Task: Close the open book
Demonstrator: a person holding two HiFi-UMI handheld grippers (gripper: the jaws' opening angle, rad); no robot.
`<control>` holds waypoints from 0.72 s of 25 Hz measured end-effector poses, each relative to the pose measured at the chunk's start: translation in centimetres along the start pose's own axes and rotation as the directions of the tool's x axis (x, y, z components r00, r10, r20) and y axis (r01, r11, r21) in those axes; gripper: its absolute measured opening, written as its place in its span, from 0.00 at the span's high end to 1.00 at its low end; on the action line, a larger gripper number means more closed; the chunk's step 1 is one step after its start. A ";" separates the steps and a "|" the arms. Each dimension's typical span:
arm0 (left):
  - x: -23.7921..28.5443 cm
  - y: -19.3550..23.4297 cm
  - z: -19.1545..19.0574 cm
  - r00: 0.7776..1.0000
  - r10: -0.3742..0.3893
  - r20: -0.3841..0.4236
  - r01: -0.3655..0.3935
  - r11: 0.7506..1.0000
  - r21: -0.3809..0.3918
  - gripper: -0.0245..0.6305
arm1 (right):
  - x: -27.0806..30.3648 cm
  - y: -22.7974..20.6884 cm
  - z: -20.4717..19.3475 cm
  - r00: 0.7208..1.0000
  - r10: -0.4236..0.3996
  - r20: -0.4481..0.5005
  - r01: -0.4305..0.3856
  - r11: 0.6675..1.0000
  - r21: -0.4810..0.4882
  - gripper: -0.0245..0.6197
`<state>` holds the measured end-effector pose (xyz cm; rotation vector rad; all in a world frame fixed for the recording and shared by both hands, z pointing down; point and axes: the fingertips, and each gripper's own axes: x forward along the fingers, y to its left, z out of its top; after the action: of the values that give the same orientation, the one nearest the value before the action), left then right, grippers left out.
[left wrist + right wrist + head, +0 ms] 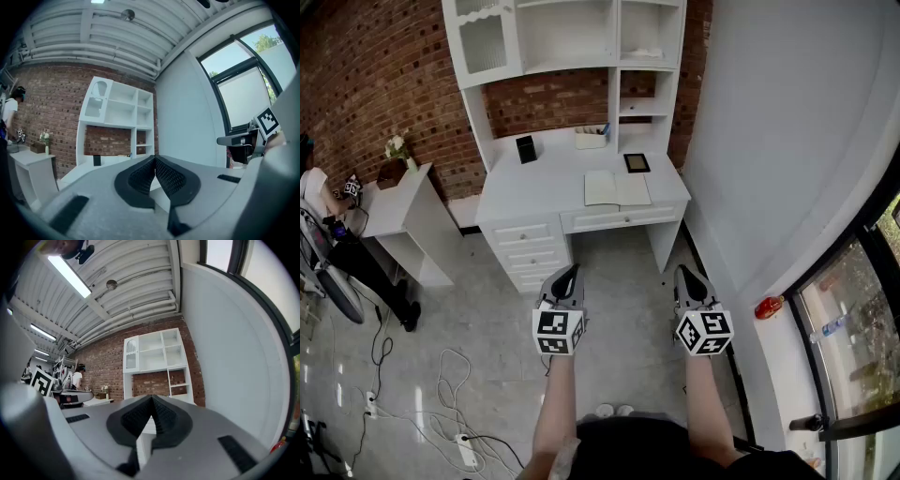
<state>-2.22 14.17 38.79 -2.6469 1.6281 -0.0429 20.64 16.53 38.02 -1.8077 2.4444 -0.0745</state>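
STEP approach | my left gripper and right gripper both pressed together, empty, well short of the white desk with drawers | open pale-paged book lies flat near its front edge | I'd close in, slip one tip under an outer cover, fold it over slowly.

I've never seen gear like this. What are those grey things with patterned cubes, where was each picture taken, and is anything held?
No robot: a person holds a tool in each hand, the left gripper and the right gripper; the cubes belong to them. One picture comes from a camera on the person's head, looking down. The other two come from cameras riding on each tool, looking along its fingers. Both pairs of fingers are shut together, holding nothing. Ahead stands a white desk with an open book lying on it, not yet reached.
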 end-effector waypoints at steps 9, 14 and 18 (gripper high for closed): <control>0.3 0.1 -0.1 1.000 0.001 -0.003 -0.001 1.000 -0.005 0.95 | 0.1 -0.2 0.1 1.000 0.000 0.002 0.000 1.000 0.007 0.96; 0.5 -0.4 -0.7 1.000 -0.006 -0.011 0.006 1.000 -0.008 0.95 | -0.1 -0.6 -0.1 1.000 -0.003 0.010 0.003 0.999 0.039 0.96; 0.5 -0.6 -1.1 1.000 -0.005 -0.023 0.005 1.000 -0.014 0.95 | -0.1 -0.8 -0.4 1.000 0.003 0.009 -0.004 0.999 0.052 0.96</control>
<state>-1.49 13.93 39.95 -2.6710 1.6344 -0.0623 21.35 16.44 38.52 -1.7789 2.4163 -0.1286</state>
